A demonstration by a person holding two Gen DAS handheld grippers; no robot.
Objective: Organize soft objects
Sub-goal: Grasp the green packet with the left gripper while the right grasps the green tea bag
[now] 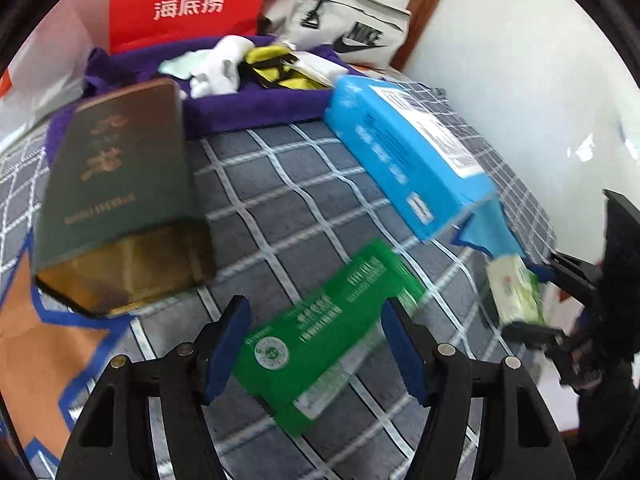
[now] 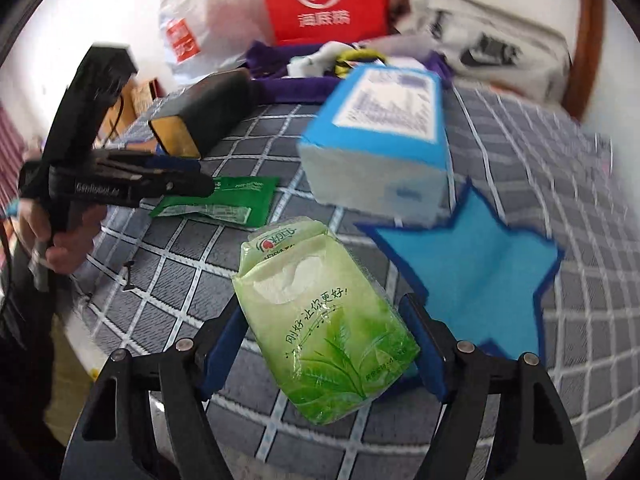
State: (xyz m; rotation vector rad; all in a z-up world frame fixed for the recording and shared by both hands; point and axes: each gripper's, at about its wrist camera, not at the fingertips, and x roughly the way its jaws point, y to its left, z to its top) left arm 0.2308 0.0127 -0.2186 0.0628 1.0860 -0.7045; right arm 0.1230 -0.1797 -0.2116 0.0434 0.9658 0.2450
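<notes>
My right gripper (image 2: pixel 324 348) is shut on a light green tissue pack (image 2: pixel 320 320), held above the checked table; it also shows in the left wrist view (image 1: pixel 516 292). My left gripper (image 1: pixel 316 344) is open, its jaws on either side of a flat green sachet (image 1: pixel 332 332) lying on the cloth, not touching it; the sachet also shows in the right wrist view (image 2: pixel 224 204). A blue tissue box (image 1: pixel 408 152) lies behind. A purple tray (image 1: pixel 256 108) at the back holds white and yellow-black soft items (image 1: pixel 248 64).
A dark green box (image 1: pixel 116 184) lies at the left. A blue felt star (image 2: pixel 472 272) lies at the right and an orange star (image 1: pixel 44 344) at the left edge. A red bag (image 1: pixel 188 0) and a grey Nike bag (image 1: pixel 348 28) stand behind the tray.
</notes>
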